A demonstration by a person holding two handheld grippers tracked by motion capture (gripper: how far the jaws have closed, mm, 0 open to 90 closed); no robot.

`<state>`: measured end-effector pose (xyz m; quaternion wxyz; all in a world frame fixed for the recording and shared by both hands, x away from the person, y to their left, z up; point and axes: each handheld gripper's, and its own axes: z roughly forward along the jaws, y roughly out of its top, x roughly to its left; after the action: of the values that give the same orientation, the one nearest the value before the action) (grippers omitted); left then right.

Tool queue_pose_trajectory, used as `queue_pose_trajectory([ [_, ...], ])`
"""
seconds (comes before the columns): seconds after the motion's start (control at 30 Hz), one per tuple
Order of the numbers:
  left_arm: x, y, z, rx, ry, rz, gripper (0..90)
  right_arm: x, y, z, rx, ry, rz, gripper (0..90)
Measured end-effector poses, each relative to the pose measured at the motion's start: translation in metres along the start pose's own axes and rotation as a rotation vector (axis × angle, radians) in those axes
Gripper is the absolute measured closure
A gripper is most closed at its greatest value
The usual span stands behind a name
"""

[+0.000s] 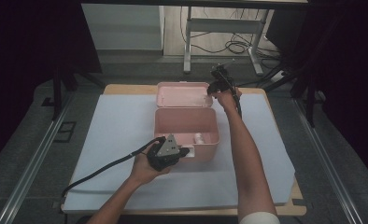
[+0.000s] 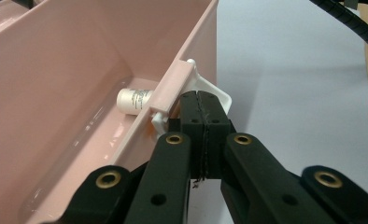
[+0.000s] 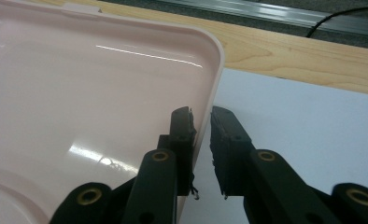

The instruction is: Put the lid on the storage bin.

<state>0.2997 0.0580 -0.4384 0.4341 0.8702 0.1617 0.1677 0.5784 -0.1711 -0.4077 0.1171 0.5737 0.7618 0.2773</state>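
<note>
Mia: How many boxes are there?

Ben: One pink plastic box [image 1: 186, 122], sitting in the middle of the white sheet [image 1: 116, 140] on the wooden table [image 1: 126, 88]. Its one pink lid [image 1: 184, 94] is flipped open and lies back behind it.

Mia: Is there stuff in the box?

Ben: One small white bottle [image 2: 134, 101], lying on its side on the bottom, near the front wall.

Mia: And how many grippers?

Ben: Two. The left gripper [image 1: 184, 152] is at the front of the box. Its jaws are squeezed tight together, touching the white latch [image 2: 215, 91] on the front wall. I can't tell if they pinch it. The left hand [image 1: 149, 165] lies low on the sheet, with the arm coming in from the bottom.

Mia: What about the other one?

Ben: The right gripper [image 3: 201, 122] is way out at the far right corner of the lid. The right arm is stretched long across the table. Its jaws sit one on each side of the lid's rim, with a small gap left, so they are not pinching it
</note>
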Motion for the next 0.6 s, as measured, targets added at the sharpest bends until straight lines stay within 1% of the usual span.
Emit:
queue_pose_trajectory([
  [0.13, 0.0, 0.0, 0.0, 0.0, -0.001, 0.0, 90.0, 0.0, 0.0, 0.001, 0.008, -0.004, 0.01, 81.4],
  [0.23, 0.0, 0.0, 0.0, 0.0, -0.002, 0.0, 90.0, 0.002, 0.0, -0.002, 0.0, -0.017, 0.003, 82.4],
  [0.47, 0.0, 0.0, 0.0, 0.002, -0.003, 0.0, 90.0, 0.007, 0.001, -0.008, -0.043, -0.038, -0.002, 84.2],
  [0.6, 0.0, 0.0, 0.0, 0.006, -0.008, 0.002, 90.0, 0.009, 0.0, -0.015, -0.065, -0.036, -0.004, 84.7],
])
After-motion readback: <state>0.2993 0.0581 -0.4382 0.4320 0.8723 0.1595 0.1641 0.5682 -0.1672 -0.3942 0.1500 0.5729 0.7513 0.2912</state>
